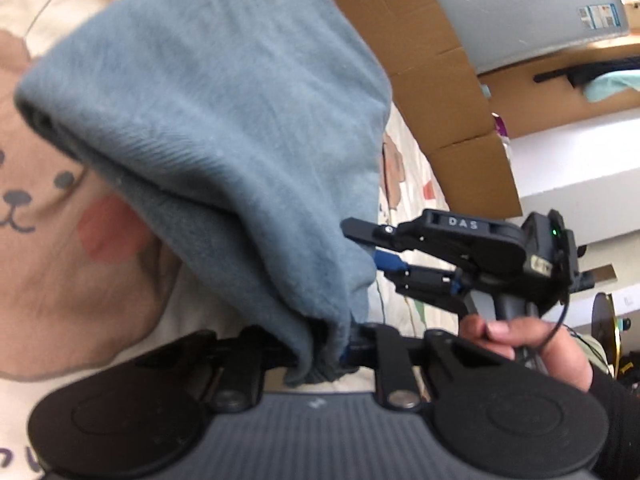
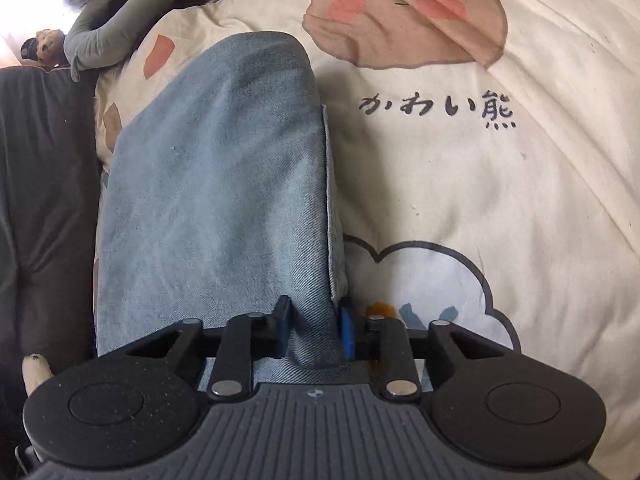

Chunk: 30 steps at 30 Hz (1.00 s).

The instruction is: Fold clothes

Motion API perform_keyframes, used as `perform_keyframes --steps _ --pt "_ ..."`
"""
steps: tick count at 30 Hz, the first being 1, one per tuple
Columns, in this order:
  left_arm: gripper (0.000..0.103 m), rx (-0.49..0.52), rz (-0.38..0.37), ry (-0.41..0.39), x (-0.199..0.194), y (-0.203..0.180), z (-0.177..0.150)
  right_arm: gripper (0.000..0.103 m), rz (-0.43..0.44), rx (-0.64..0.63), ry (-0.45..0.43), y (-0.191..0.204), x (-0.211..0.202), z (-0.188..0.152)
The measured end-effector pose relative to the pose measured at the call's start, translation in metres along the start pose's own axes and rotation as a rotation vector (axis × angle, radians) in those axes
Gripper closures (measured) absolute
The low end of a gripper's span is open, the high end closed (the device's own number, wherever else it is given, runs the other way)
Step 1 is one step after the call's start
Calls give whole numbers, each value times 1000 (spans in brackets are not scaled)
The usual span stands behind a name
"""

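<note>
A blue-grey garment (image 1: 224, 92) lies folded over on a cream bedspread (image 1: 60, 280). In the left wrist view its near end bunches into my left gripper (image 1: 324, 354), which is shut on the cloth. To the right a hand (image 1: 520, 340) holds my right gripper (image 1: 366, 244), whose fingertips meet the same garment's right edge. In the right wrist view the garment (image 2: 216, 168) stretches away as a long band with a stitched hem on its right side. My right gripper (image 2: 314, 330) is shut on its near end, blue pads pressing the fabric from both sides.
The bedspread (image 2: 500, 184) has bear prints, a cloud and black lettering. A cardboard box (image 1: 440, 80) stands beyond the bed on the right. A dark grey cushion (image 2: 44, 180), a grey long-sleeved garment (image 2: 116, 32) and a small plush toy (image 2: 48, 44) lie at the left.
</note>
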<state>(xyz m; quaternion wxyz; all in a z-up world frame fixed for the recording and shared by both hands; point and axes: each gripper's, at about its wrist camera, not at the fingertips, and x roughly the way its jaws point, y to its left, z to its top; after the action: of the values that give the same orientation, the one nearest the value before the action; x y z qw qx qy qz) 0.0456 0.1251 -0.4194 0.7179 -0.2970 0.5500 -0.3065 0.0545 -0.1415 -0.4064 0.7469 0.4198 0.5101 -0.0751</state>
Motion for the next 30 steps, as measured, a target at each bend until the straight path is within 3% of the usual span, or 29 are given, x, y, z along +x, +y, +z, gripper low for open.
perform_keyframes --steps 7,16,21,26,30 --pt "85 48 14 27 -5 -4 1 79 13 23 -19 1 -2 0" --pt "84 -12 11 11 -4 7 -2 73 93 218 -7 -26 -11 -31" --pt "84 -21 19 9 -7 12 -2 72 111 292 52 -32 -7 -30" --pt "84 -18 18 14 -6 10 -8 59 94 259 92 -26 3 -20" --pt "83 -21 11 5 -9 11 -10 75 36 151 76 -11 13 -13"
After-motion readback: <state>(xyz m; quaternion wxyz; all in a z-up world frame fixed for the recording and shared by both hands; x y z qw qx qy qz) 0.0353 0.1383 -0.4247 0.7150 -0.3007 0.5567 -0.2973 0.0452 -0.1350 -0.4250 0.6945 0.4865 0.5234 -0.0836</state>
